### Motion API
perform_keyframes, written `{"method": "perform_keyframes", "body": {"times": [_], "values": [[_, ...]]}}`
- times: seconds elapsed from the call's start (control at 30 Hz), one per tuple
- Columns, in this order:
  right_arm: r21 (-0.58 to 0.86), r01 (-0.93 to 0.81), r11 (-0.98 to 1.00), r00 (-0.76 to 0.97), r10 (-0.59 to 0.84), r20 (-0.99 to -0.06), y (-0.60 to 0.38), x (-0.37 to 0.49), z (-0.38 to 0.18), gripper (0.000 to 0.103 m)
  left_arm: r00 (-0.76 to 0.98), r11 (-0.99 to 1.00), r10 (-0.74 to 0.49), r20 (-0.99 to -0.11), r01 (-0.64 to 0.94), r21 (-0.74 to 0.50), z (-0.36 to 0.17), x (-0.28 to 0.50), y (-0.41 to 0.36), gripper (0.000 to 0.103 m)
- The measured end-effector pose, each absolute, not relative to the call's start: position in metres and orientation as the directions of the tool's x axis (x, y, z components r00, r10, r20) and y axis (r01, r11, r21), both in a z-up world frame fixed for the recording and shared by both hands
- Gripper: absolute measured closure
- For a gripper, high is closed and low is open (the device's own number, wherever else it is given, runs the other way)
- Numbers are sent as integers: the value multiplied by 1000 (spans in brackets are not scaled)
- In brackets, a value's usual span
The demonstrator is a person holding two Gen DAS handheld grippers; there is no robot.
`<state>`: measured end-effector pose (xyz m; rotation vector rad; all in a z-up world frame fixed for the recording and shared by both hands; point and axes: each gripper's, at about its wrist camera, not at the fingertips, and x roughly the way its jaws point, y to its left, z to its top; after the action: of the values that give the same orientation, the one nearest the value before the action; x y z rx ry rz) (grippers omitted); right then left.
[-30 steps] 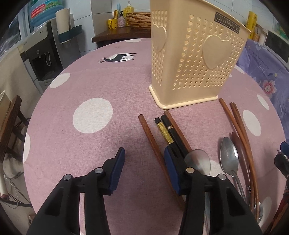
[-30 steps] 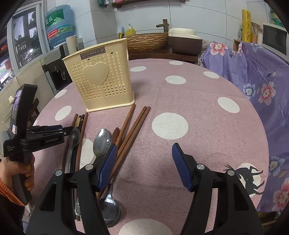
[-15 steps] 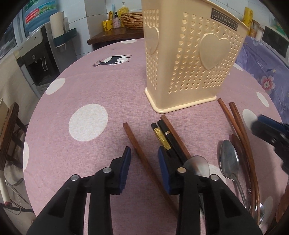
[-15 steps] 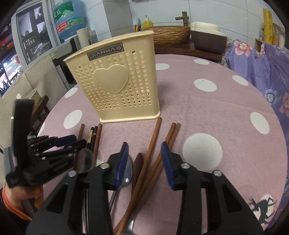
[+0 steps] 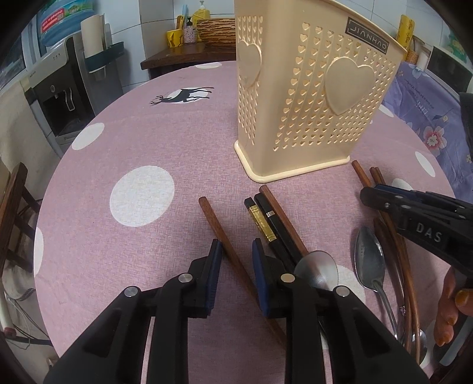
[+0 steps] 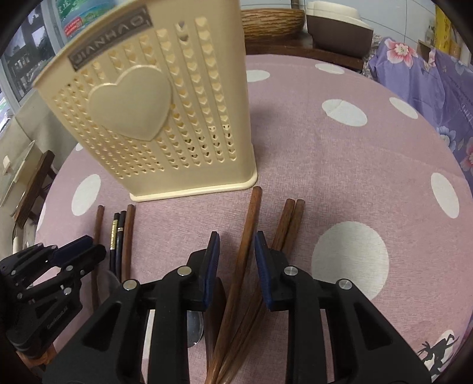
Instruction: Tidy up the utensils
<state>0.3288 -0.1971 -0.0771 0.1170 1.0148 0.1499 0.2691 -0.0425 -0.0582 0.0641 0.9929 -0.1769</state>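
Note:
A cream perforated utensil holder [image 5: 307,97] with heart shapes stands on the pink dotted tablecloth; it also shows in the right wrist view [image 6: 153,112]. My left gripper [image 5: 235,251] is partly open, low over the table, its jaws on either side of a single brown chopstick [image 5: 220,233]. Black chopsticks [image 5: 267,227] and two metal spoons [image 5: 369,260] lie to its right. My right gripper [image 6: 236,245] is partly open, its jaws on either side of a brown chopstick [image 6: 248,236]. A brown pair [image 6: 291,218] lies just right of it.
The round table [image 5: 142,192] has its edge at the left and near side. A water dispenser [image 5: 62,88] and a wooden chair [image 5: 14,206] stand beyond the left edge. A purple flowered cloth [image 6: 437,82] lies at the right. A sideboard with a woven basket [image 6: 272,20] stands behind.
Both grippers moved forward and down toward the holder, and both narrowed their jaws around a brown chopstick each. The right gripper shifted left over the chopsticks.

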Motion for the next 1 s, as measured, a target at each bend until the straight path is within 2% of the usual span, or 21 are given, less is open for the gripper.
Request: {"method": "perform_keyframes", "body": {"times": [0.17,0.3,0.53,0.63,1.0], "values": [[91,-70,993,539,115,-835,-187,330,-79,81,530,985,-130,-838,169,-45,-58,274,-46,82],[62,-61,996,544,85,-835,-187,329,-79,91,529,983,-118,-840,180,-25,-59,275,-52,89],[122,-40,992,535,124,-836,-197,332,-79,92,528,984,-94,-844,176,1,-58,276,-56,90],[200,-31,979,526,186,-830,-205,334,-80,94,526,984,-89,-846,177,7,-59,276,-57,90],[303,-66,951,598,280,-751,-220,303,-46,95,523,984,-175,-834,125,-128,-52,278,-38,95]]}}
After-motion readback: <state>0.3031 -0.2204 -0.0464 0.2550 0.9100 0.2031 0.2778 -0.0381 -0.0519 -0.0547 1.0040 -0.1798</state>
